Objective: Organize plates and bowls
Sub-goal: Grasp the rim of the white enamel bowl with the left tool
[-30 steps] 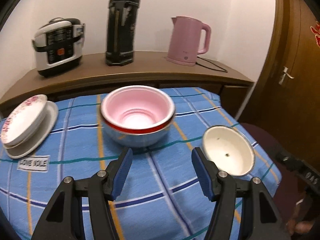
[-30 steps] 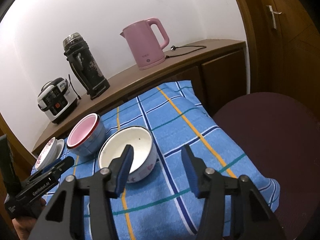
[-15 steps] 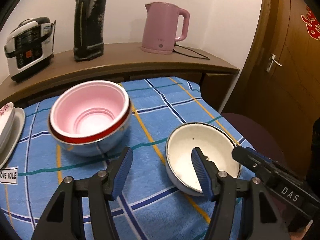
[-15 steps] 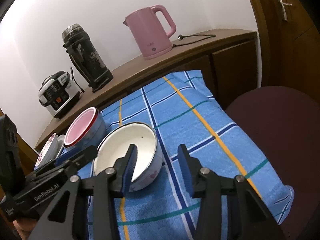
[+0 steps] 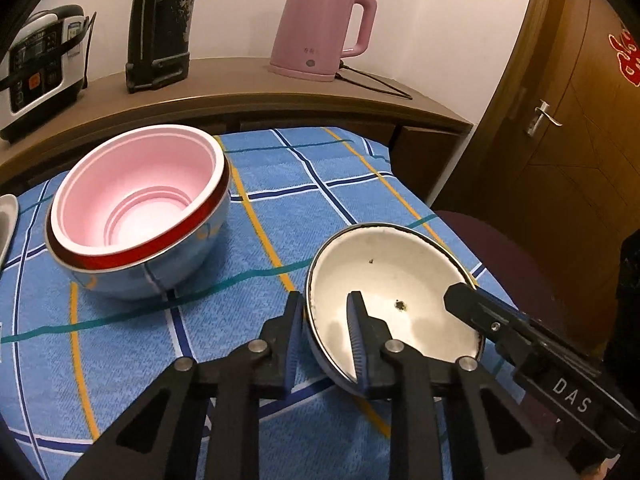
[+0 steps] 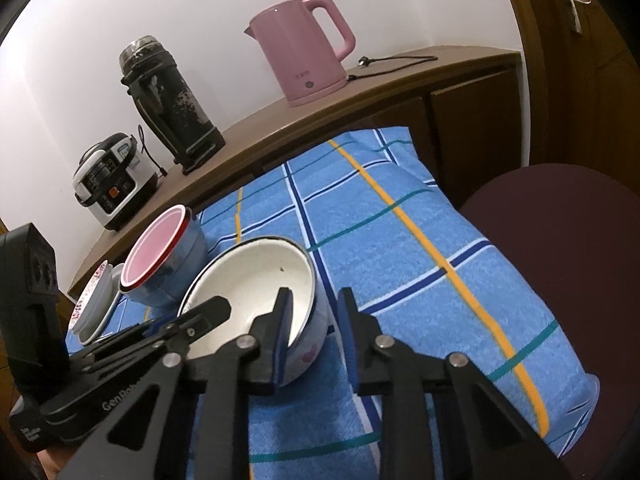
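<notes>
Left wrist view: left hand-held gripper (image 5: pixel 326 334) straddles the near rim of the white bowl (image 5: pixel 384 280), one finger outside the wall, one inside. Jaws are closing, rim between them; outer pad looks against the wall, contact of the inner pad hard to confirm. The white bowl sits tilted on the blue checked cloth (image 5: pixel 248 320), right of centre. Right hand-held gripper (image 5: pixel 460 300) reaches in from the right over the bowl's far-right rim. Pink bowl (image 5: pixel 132 204) nested in a red-rimmed blue bowl (image 5: pixel 160 268) stands apart on the left. Edge of a plate (image 5: pixel 6 220) at the far left. Pink kettle (image 5: pixel 320 28), dark flask (image 5: pixel 160 20) and rice cooker (image 5: pixel 36 76) on the wooden desk (image 5: pixel 240 100) behind.

Right wrist view: right hand-held gripper (image 6: pixel 314 330) straddles the white bowl's (image 6: pixel 248 284) right wall, left finger inside, right finger outside with a gap to the wall. Jaws closing, not yet clamped. Left hand-held gripper (image 6: pixel 208 312) lies over the bowl's left rim. Stacked plates (image 6: pixel 94 304) far left, beside the nested bowls. Dark red chair seat (image 6: pixel 560 248) right of the cloth.
</notes>
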### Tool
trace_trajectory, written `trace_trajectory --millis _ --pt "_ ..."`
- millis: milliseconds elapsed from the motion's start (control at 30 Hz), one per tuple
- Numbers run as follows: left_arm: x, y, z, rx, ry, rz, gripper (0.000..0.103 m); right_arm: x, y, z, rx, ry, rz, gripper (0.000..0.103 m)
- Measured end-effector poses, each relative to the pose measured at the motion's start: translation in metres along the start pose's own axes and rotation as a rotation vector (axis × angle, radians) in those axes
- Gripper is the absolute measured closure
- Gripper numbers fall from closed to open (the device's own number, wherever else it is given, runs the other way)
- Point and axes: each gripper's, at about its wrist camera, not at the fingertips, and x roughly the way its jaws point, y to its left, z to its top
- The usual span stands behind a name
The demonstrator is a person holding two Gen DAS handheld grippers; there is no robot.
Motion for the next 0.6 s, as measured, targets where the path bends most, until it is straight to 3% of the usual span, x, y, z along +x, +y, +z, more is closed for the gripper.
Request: trace_trajectory --millis 600 --pt "-0.016 0.001 -0.002 0.022 0.001 0.036 0.081 0.006 0.013 -0.003 -0.004 0.050 -0.023 0.091"
